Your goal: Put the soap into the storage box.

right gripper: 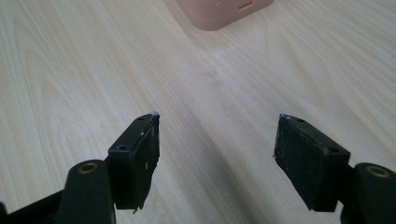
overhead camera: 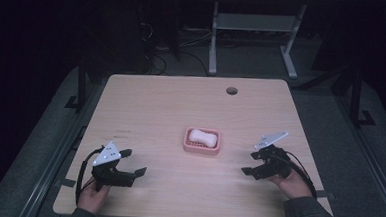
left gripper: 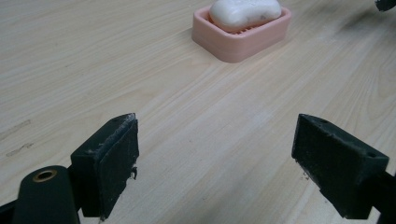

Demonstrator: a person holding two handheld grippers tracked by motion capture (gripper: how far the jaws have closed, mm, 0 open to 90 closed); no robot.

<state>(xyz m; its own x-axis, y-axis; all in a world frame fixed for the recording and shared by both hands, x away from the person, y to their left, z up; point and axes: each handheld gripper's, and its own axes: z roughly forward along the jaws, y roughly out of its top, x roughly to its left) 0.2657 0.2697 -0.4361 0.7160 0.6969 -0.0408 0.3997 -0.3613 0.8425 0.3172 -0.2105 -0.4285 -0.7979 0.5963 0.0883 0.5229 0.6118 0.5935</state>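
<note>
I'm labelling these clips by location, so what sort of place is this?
Probably a lab or workshop room set up for recording. A bare wooden table holds just a pink soap dish, while loose cables lie on the floor by a metal desk frame.

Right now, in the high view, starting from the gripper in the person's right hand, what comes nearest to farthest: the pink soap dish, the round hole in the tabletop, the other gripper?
1. Pink plastic soap dish, just to its left.
2. Round dark hole, near the table's far edge.
3. Left gripper, across the near side.

soap dish (right gripper: 219, 11): cut off by top edge | soap (left gripper: 245, 12): top cropped
</note>
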